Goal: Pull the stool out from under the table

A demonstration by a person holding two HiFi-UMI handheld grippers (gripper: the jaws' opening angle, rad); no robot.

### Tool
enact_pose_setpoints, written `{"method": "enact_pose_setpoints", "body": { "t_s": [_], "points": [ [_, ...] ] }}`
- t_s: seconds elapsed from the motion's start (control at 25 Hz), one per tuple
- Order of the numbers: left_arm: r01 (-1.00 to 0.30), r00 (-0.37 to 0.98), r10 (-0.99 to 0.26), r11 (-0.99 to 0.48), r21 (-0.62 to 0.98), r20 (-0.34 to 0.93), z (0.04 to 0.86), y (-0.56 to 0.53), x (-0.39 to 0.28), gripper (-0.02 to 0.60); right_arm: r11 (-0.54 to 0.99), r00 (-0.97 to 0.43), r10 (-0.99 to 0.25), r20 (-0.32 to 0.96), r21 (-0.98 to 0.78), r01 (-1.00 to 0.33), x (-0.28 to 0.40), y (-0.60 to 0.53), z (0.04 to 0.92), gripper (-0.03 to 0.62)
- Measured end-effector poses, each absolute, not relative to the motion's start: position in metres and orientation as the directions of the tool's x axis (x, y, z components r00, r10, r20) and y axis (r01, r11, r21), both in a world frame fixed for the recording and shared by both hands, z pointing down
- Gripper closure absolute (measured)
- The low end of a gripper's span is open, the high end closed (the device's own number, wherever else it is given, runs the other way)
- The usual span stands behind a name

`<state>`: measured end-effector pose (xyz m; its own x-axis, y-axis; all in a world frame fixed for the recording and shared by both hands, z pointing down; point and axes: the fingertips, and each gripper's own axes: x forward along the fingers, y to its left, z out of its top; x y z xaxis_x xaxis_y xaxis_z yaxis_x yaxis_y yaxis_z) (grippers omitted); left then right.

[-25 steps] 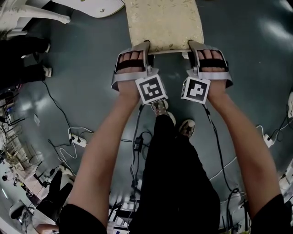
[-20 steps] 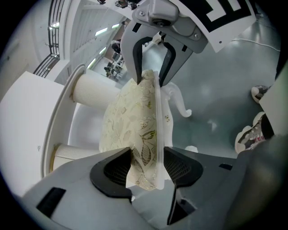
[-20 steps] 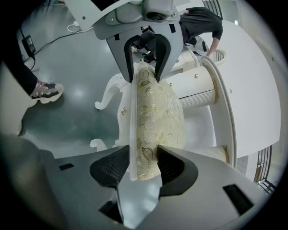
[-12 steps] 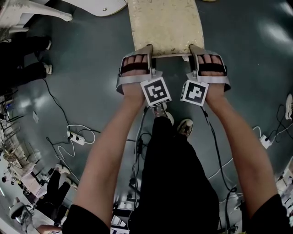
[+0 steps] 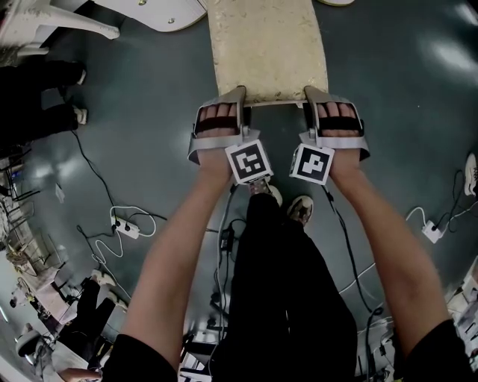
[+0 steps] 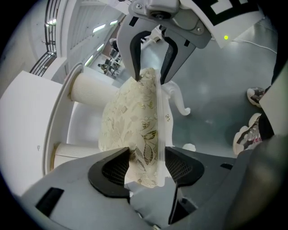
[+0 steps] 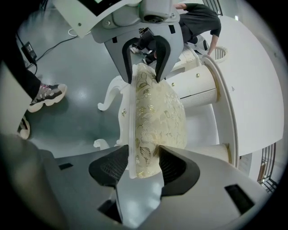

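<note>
The stool's cream and gold cushioned seat points away from me, its near edge between both grippers. My left gripper straddles the near left corner. Its jaws have just been opening: the seat is still between the pads, with a thin gap on the white frame side. My right gripper is shut on the near right corner, its pad denting the cushion. Each gripper view shows the other gripper at the seat's far corner: the right gripper and the left gripper. A curved white stool leg hangs below.
The white table with fluted columns stands just beyond the stool. Cables and a power strip lie on the grey floor by my shoes. Another person's dark legs are at the left.
The seat and both grippers have come slightly toward me, and a little more of the seat shows in the head view.
</note>
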<state>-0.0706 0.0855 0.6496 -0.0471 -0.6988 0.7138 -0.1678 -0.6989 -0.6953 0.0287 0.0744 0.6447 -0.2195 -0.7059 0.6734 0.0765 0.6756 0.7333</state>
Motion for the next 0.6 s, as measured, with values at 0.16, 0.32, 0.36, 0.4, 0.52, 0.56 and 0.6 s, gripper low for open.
{"method": "enact_pose_setpoints", "body": {
  "t_s": [0.16, 0.32, 0.36, 0.4, 0.52, 0.56, 0.6],
  "points": [
    [-0.23, -0.071, -0.692, -0.689, -0.687, 0.718, 0.645, 0.087, -0.074, 0.364, 0.677, -0.215, -0.709, 0.672, 0.734, 0.059, 0.03, 0.076, 0.636, 0.416],
    [-0.225, -0.055, -0.732, -0.654, -0.723, 0.679, 0.613, 0.101, -0.057, 0.538, 0.67, -0.227, -0.718, 0.658, 0.741, 0.032, 0.038, 0.092, 0.602, 0.541],
    [-0.243, -0.037, -0.735, -0.651, -0.72, 0.677, 0.602, 0.101, -0.052, 0.56, 0.677, -0.236, -0.713, 0.66, 0.736, 0.013, 0.037, 0.093, 0.591, 0.57],
    [-0.258, -0.023, -0.738, -0.647, -0.718, 0.674, 0.591, 0.1, -0.049, 0.574, 0.686, -0.249, -0.705, 0.664, 0.727, -0.005, 0.035, 0.092, 0.579, 0.586],
    [-0.296, 0.001, -0.745, -0.638, -0.711, 0.667, 0.556, 0.098, -0.042, 0.575, 0.716, -0.317, -0.675, 0.666, 0.695, -0.066, 0.028, 0.087, 0.539, 0.588],
    [-0.312, 0.01, -0.747, -0.634, -0.708, 0.665, 0.541, 0.098, -0.039, 0.575, 0.729, -0.345, -0.663, 0.664, 0.677, -0.097, 0.026, 0.085, 0.525, 0.588],
    [-0.33, 0.02, -0.748, -0.631, -0.702, 0.663, 0.528, 0.098, -0.036, 0.575, 0.746, -0.373, -0.648, 0.664, 0.653, -0.134, 0.023, 0.084, 0.51, 0.588]
  ]
}}
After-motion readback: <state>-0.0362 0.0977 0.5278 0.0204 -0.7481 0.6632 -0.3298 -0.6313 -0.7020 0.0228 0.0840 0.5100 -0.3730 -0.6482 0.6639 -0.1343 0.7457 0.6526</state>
